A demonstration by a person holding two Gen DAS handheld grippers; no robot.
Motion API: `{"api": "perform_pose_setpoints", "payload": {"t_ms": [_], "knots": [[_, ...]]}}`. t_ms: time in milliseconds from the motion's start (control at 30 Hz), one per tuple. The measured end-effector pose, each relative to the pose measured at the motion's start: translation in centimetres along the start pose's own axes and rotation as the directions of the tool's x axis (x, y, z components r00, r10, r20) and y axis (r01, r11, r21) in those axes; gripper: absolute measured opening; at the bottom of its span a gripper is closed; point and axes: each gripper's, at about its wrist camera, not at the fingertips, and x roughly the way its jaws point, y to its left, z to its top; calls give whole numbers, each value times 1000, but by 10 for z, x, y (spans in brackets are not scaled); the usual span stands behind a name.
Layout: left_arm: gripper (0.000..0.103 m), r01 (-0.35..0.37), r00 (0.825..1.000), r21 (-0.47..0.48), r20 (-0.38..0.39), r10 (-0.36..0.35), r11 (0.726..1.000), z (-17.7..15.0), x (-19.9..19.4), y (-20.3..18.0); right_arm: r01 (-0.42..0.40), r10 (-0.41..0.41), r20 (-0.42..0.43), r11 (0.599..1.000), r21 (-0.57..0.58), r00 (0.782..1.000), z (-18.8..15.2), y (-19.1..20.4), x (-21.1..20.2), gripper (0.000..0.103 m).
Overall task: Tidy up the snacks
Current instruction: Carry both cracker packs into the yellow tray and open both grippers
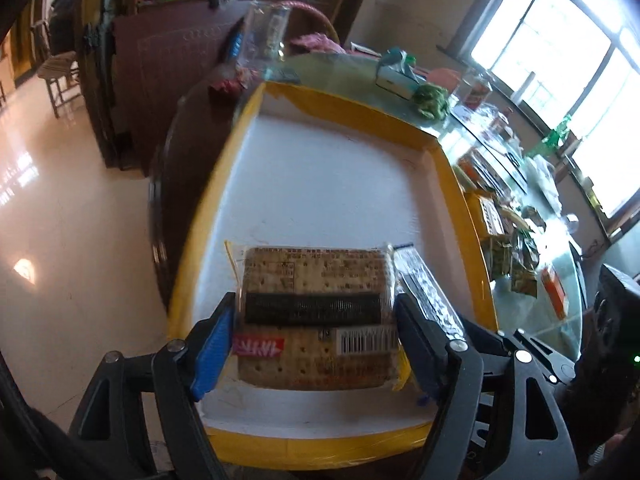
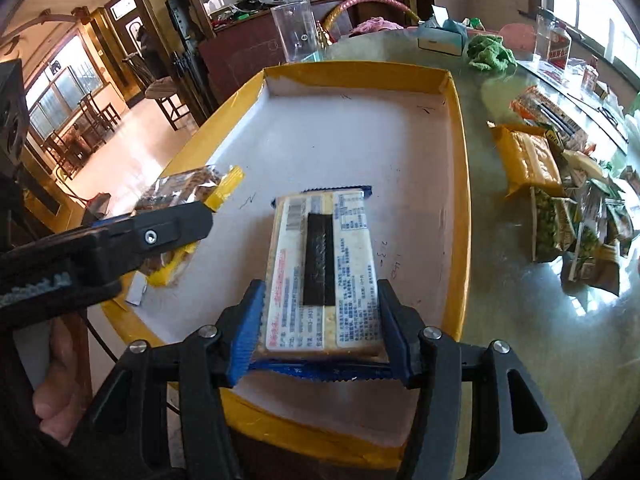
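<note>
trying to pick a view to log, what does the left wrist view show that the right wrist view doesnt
Only the left wrist view shows the left gripper closed on the sides of a yellow-edged cracker pack, label and barcode readable.

Only the right wrist view shows the right gripper closed on a blue-edged cracker pack, the green cloth up close, and the loose snack pile on the table clearly.

Both show the yellow-rimmed tray with its white floor, and both packs over it.

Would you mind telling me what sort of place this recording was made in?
Probably a home dining room: a round glass-topped table strewn with snack packets, wooden chairs, and a cluttered sideboard.
</note>
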Motion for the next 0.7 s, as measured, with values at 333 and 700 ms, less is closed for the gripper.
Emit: {"api": "perform_pose_setpoints", "payload": {"t_ms": [333, 700], "knots": [[86, 229, 972, -218, 4, -233, 949, -6, -4, 24, -39, 38, 144, 999, 3, 989, -3, -4, -45, 84], [87, 42, 990, -95, 141, -29, 995, -23, -31, -21, -80, 63, 210, 994, 71, 976, -35, -32, -91, 84]]}}
